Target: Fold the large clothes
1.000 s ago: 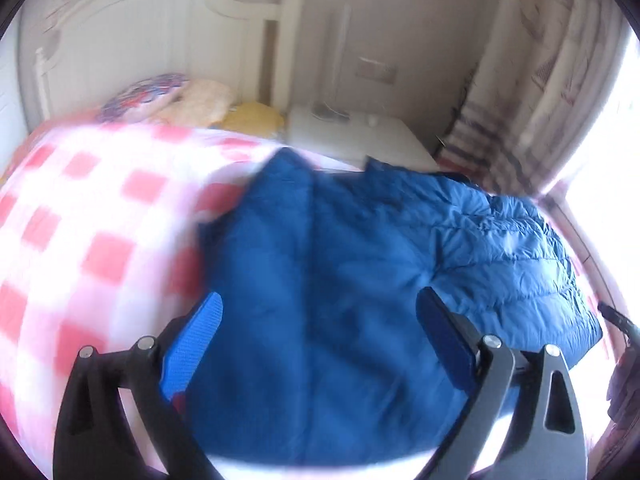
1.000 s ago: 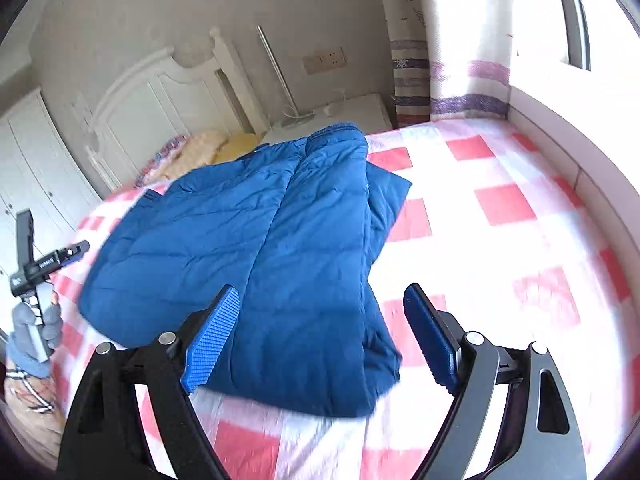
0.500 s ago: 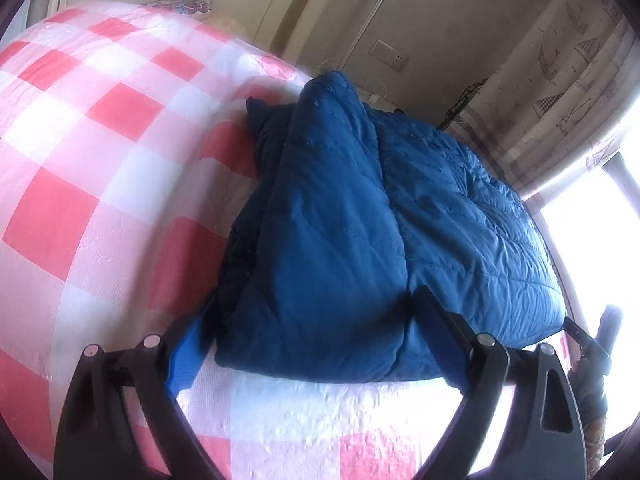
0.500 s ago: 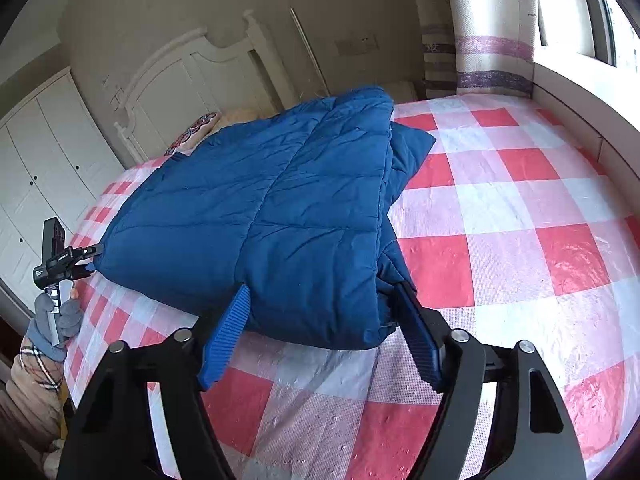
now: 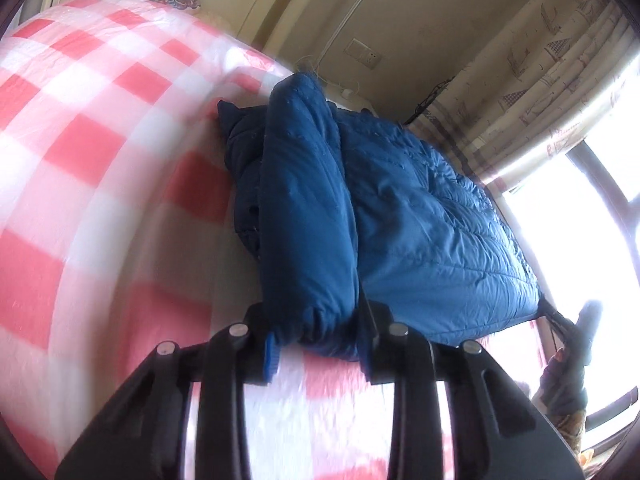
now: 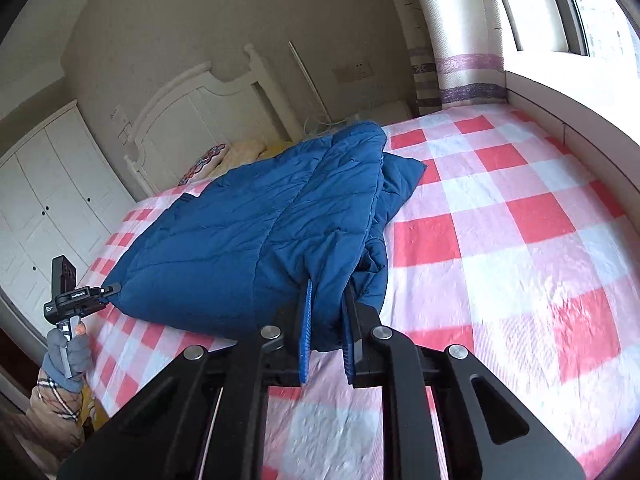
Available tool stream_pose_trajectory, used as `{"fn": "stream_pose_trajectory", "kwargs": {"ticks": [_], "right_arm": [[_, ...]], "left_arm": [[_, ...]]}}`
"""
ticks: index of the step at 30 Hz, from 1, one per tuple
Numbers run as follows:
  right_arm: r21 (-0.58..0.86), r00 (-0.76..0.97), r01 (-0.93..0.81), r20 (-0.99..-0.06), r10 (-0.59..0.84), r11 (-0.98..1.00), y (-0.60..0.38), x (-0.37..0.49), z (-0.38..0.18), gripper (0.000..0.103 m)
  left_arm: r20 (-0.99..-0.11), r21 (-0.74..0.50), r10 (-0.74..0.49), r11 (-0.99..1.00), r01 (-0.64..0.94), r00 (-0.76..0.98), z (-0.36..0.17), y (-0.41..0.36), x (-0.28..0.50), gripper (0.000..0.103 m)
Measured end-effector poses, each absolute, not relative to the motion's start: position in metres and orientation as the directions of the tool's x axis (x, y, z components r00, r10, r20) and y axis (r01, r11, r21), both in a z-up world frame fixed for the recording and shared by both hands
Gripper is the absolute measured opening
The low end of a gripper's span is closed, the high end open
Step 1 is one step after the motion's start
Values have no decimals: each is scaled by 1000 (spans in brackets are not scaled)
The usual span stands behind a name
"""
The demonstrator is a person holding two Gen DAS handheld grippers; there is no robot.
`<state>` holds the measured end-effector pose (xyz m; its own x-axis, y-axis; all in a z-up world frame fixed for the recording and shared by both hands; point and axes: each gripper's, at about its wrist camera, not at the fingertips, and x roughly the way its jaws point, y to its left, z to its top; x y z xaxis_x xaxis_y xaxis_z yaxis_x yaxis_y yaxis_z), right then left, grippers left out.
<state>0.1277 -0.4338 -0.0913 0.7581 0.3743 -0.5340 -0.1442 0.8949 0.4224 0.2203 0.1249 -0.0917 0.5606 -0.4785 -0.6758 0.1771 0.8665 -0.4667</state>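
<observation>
Right wrist view shows the blue padded coat (image 6: pixel 256 236) lying already doubled over on the checked bed (image 6: pixel 500 248), right tool (image 6: pixel 326 340) and left tool (image 5: pixel 318 340) each clamped on a near corner, seemingly for another fold.

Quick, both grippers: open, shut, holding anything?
Left gripper: just closed onto the near edge of the blue jacket.
Right gripper: just closed, shut on the jacket's other near corner.

checked bedspread (image 6: pixel 500 220) | white headboard (image 6: pixel 192 120) | curtain (image 6: pixel 452 60) | wardrobe (image 6: pixel 48 184)
</observation>
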Motion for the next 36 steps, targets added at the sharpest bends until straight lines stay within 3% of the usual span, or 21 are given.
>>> {"fn": "stream_pose_trajectory", "kwargs": {"ticks": [4,6,8,9,10,11,15,17,22,24,27,36], "right_arm": [[402,738,-190,-543,401,896,-420,68,-91,16],[387,733,-174,-564,381,906,-418,50,-93,16],[357,768,-135,-552,325,924,-422,35,-82,24],[338,794,-112,-535,289,934,-424,29,-73,38],[312,829,-88,-504,244,946,-426,23,-59,60],[292,853,-78,-475,216,953,-425,21,-47,66],[167,874,-200,-415,253,966,-367,31,-11,67],[106,846,-272,-447,290,957,-320,47,-14,65],[-182,824,-324,-536,182,928,-223,82,-57,63],[-216,779,-344,-609,149,914,-209,95,-88,64],[-208,782,-364,-598,176,908,-214,99,-115,65],[-206,753,-360,-640,153,910,-210,99,-115,65]], "left_arm": [[-692,-454,-464,875,167,552,-94,141,168,35],[-713,-410,-416,900,144,565,-93,143,147,46],[-710,-307,-289,948,87,643,-78,147,129,66],[-689,-218,-179,975,35,702,-65,147,123,74],[-657,-144,-94,990,-2,748,-52,146,119,80],[-608,-88,-52,996,-2,792,-35,138,115,81],[-544,-36,-164,984,173,823,0,70,121,86],[-578,-3,-201,970,245,791,-7,20,136,88],[-687,72,-175,949,306,705,-67,-52,164,88],[-721,67,-162,952,300,674,-95,-50,171,92],[-711,104,-150,944,314,687,-114,-45,170,94],[-757,98,-132,946,310,640,-112,-47,174,94]]}}
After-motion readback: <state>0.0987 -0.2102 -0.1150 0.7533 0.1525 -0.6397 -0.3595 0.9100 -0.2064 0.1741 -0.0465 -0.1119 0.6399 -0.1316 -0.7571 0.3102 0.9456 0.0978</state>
